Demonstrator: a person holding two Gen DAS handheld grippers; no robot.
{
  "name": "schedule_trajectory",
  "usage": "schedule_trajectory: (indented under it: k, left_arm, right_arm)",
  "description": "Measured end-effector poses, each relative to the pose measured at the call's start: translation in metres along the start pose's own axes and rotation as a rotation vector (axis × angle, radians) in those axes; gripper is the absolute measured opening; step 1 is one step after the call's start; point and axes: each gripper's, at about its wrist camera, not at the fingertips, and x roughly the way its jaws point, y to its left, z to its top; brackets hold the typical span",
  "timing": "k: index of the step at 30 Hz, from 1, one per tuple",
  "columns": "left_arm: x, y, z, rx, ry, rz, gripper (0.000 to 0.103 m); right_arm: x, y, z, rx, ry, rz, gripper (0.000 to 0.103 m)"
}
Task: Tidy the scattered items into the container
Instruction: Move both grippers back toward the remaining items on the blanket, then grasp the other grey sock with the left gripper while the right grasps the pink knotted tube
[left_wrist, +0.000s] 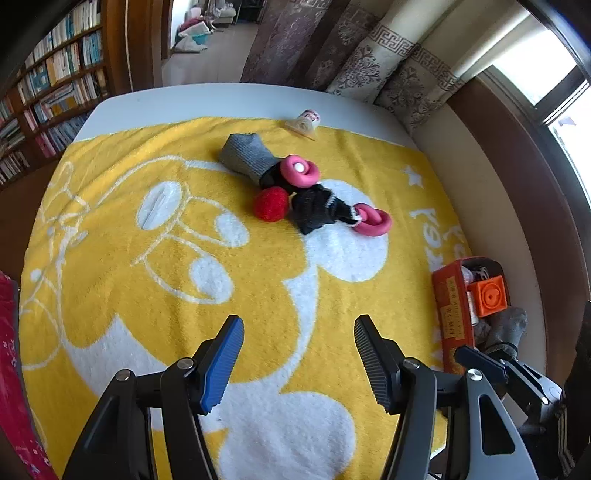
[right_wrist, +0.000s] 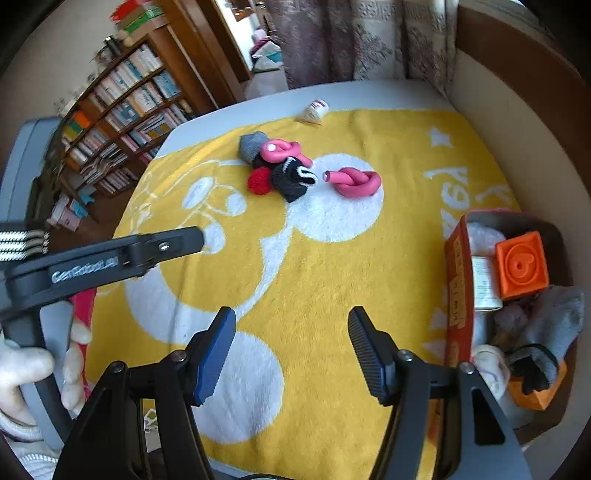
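Note:
Scattered items lie in a clump far across the yellow blanket: a grey sock (left_wrist: 243, 153) (right_wrist: 252, 144), a red ball (left_wrist: 270, 203) (right_wrist: 260, 180), a black sock (left_wrist: 317, 208) (right_wrist: 293, 178), two pink knotted tubes (left_wrist: 299, 170) (left_wrist: 373, 220) (right_wrist: 355, 181), and a small white packet (left_wrist: 306, 121) (right_wrist: 314, 110). The orange box (left_wrist: 448, 306) (right_wrist: 458, 288) at the right edge holds an orange cube (left_wrist: 489, 295) (right_wrist: 522, 264) and grey socks. My left gripper (left_wrist: 299, 363) is open and empty over the blanket. My right gripper (right_wrist: 291, 354) is open and empty, left of the box.
The blanket (left_wrist: 110, 258) covers a grey table. Bookshelves (right_wrist: 118, 122) stand at left, curtains (left_wrist: 369, 55) behind, a padded bench wall (right_wrist: 498, 110) at right. The left gripper's body (right_wrist: 103, 258) and the hand holding it show at left in the right wrist view.

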Motion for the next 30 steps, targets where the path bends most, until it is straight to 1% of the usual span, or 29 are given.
schedule_trajectory:
  k: [7,12,18,23,27,30]
  left_arm:
    - [0.017,0.019,0.019,-0.017,0.032,-0.006,0.064]
    - [0.028,0.033,0.042,-0.025,0.037,-0.004,0.064]
    - [0.047,0.053,0.086,-0.06,0.035,-0.019,0.064]
    - [0.065,0.06,0.123,-0.076,0.023,-0.026,0.064]
    - [0.081,0.064,0.144,-0.102,0.026,-0.038,0.064]
    - [0.097,0.069,0.156,-0.141,0.038,-0.052,0.064]
  right_arm:
    - [0.023,-0.01,0.026,0.065,0.011,-0.031,0.067]
    - [0.036,-0.015,0.044,0.107,0.017,-0.05,0.067]
    - [0.05,-0.021,0.057,0.16,0.028,-0.075,0.067]
    - [0.059,-0.026,0.064,0.189,0.035,-0.093,0.067]
    - [0.067,-0.029,0.068,0.206,0.045,-0.102,0.067]
    - [0.072,-0.033,0.072,0.221,0.049,-0.113,0.067]
